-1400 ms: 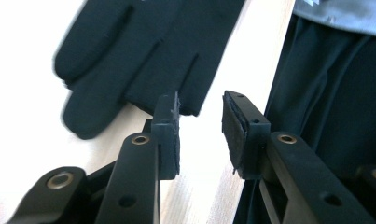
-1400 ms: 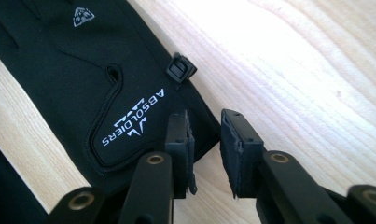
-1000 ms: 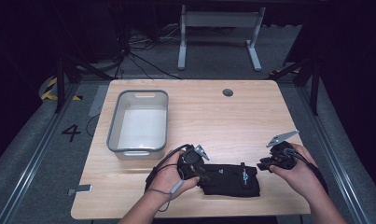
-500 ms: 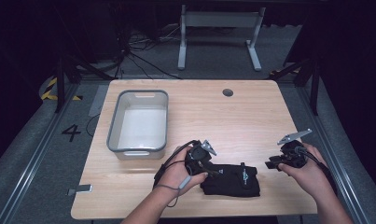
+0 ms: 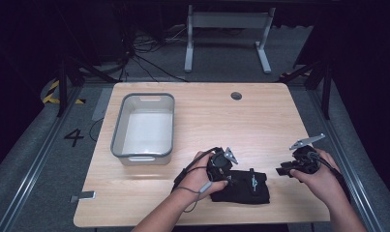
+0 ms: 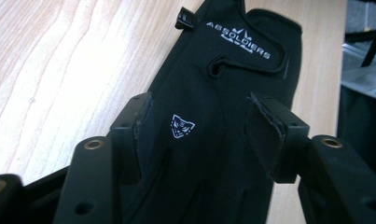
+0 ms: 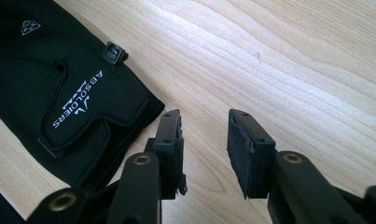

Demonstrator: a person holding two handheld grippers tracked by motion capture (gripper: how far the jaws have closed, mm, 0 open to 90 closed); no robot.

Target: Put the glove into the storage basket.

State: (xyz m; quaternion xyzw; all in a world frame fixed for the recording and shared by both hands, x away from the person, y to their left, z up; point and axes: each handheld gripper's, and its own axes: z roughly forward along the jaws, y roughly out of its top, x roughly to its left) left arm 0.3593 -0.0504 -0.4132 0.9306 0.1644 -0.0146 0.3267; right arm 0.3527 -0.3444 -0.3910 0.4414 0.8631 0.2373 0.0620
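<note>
We stand with both grippers let go around one black glove at the near edge of the table.

Nearest, in the lower middle of the high view, our left gripper (image 5: 222, 163) hangs over the black glove (image 5: 241, 186); in the left gripper view its jaws straddle the glove's back with a gap on either side, having just been opening, so the cloth lies between them unpressed. Lower right, our right gripper (image 5: 299, 163) sits just beside the cuff end, its jaws also just opened, with bare table (image 7: 293, 56) between them in the right gripper view. We judge this a release or regrip: the next move calls for closing squarely on the cloth before lifting. Farther up and left stands one empty grey bin (image 5: 145, 126). Count: one glove, one bin, two grippers.
</note>
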